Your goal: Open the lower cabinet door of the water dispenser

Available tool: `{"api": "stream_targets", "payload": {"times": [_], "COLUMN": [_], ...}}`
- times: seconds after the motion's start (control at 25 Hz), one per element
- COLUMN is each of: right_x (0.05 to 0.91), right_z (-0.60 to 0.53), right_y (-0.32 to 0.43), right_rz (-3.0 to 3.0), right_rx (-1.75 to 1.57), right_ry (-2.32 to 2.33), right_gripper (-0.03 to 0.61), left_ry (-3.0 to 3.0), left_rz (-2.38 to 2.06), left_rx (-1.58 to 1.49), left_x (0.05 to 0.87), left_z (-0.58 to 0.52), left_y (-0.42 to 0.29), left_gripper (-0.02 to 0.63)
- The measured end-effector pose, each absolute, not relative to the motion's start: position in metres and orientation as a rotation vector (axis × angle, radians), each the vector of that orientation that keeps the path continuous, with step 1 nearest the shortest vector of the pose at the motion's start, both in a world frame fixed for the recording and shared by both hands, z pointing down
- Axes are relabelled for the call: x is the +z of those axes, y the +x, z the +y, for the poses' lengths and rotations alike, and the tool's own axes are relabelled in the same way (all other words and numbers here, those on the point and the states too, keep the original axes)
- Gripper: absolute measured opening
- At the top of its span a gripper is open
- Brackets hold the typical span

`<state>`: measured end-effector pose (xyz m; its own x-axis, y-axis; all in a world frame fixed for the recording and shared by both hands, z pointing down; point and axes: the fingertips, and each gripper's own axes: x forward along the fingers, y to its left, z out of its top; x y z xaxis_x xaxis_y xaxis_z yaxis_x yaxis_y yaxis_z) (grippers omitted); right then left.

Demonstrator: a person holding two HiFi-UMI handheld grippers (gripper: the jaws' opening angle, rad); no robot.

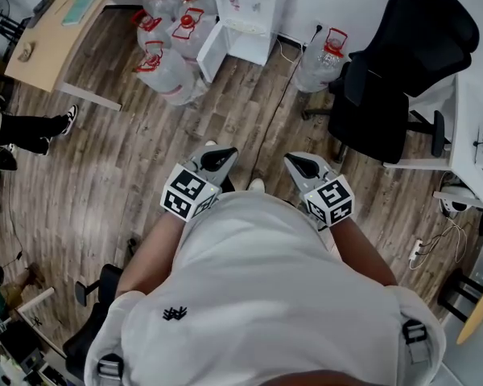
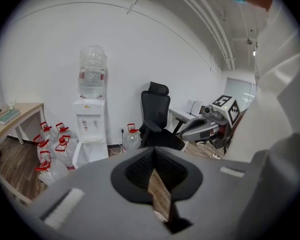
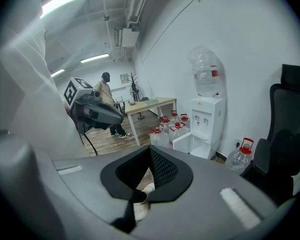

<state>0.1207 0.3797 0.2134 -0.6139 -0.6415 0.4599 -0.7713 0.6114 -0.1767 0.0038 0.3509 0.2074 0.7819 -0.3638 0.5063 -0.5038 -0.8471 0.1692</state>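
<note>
The white water dispenser [image 1: 253, 6] stands against the far wall, and its lower cabinet door [image 1: 211, 52] hangs swung open to the left. It also shows in the left gripper view, dispenser [image 2: 90, 126] with its door [image 2: 80, 155] ajar, and in the right gripper view as dispenser [image 3: 207, 115] and door [image 3: 183, 141]. My left gripper [image 1: 218, 160] and right gripper [image 1: 301, 166] are held close to my body, well short of the dispenser. Both are shut with nothing between the jaws, as the left gripper [image 2: 154, 154] and right gripper [image 3: 150, 152] show up close.
Several red-capped water jugs [image 1: 167, 34] crowd the floor left of the dispenser, and one jug [image 1: 322, 59] sits to its right. A black office chair [image 1: 402, 79] stands at right, a wooden desk [image 1: 56, 30] at left. A person's legs [image 1: 32, 127] reach in; a cable [image 1: 275, 107] crosses the floor.
</note>
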Motion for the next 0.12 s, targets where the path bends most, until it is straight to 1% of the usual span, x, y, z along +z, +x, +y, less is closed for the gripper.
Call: {"api": "stream_targets", "payload": {"times": [0.12], "right_x": [0.214], "right_z": [0.363], "right_y": [0.108], "right_rz": [-2.488], "right_rx": [0.519], "right_ry": [1.123], "right_gripper": [0.001], "left_ry": [2.669], "left_rz": [-0.679], "left_rx": [0.668], "left_x": [0.209], "left_z": [0.334], "left_y": [-0.010], "left_gripper": [0.056]}}
